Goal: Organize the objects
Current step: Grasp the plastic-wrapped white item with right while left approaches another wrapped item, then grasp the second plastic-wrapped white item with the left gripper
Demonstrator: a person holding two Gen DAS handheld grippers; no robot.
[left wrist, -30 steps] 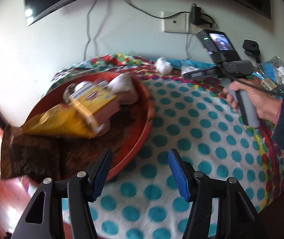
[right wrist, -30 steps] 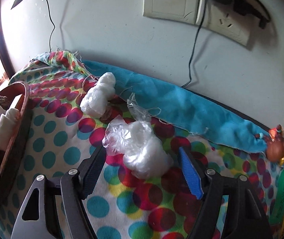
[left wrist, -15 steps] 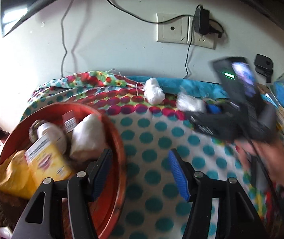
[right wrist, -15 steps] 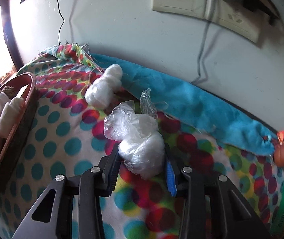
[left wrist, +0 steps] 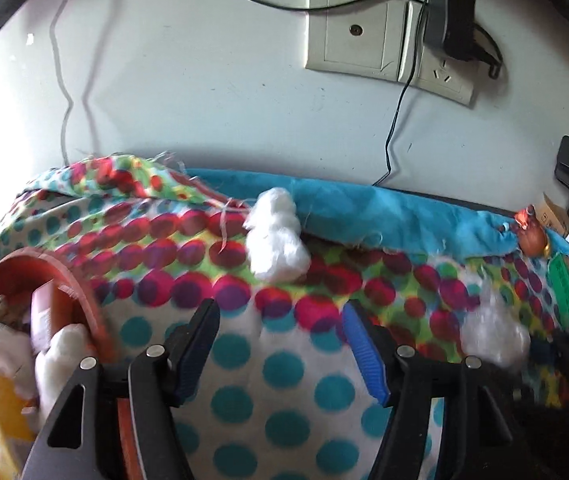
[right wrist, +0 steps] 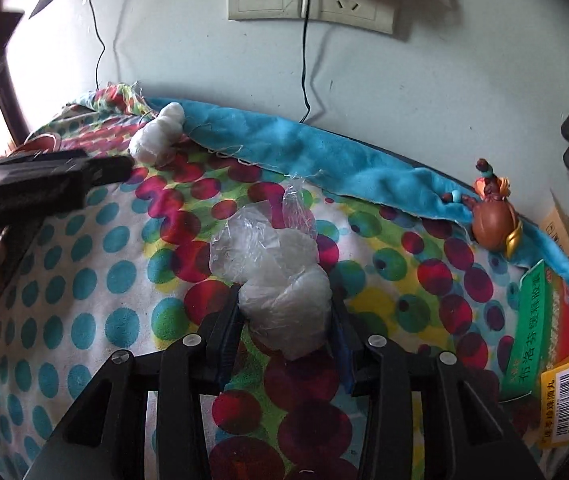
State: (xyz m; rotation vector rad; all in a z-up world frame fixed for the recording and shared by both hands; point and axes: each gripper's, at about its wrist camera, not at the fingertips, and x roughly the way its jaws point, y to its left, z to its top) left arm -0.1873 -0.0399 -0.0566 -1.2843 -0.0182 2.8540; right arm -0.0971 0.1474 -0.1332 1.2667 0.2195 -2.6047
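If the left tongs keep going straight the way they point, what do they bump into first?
Probably the spotted cloth: the open left tongs tilt down at it with nothing between them. The loose cotton wad lies further on, near the wall, though depth is hard to judge.

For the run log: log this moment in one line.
right claw: shut on clear plastic bag of white cotton | left claw: open, empty | red round tray: partly filled

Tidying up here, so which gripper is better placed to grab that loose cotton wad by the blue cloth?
Left. The left gripper is open, pointing at the cotton wad; the right gripper already grips a plastic-wrapped bundle.
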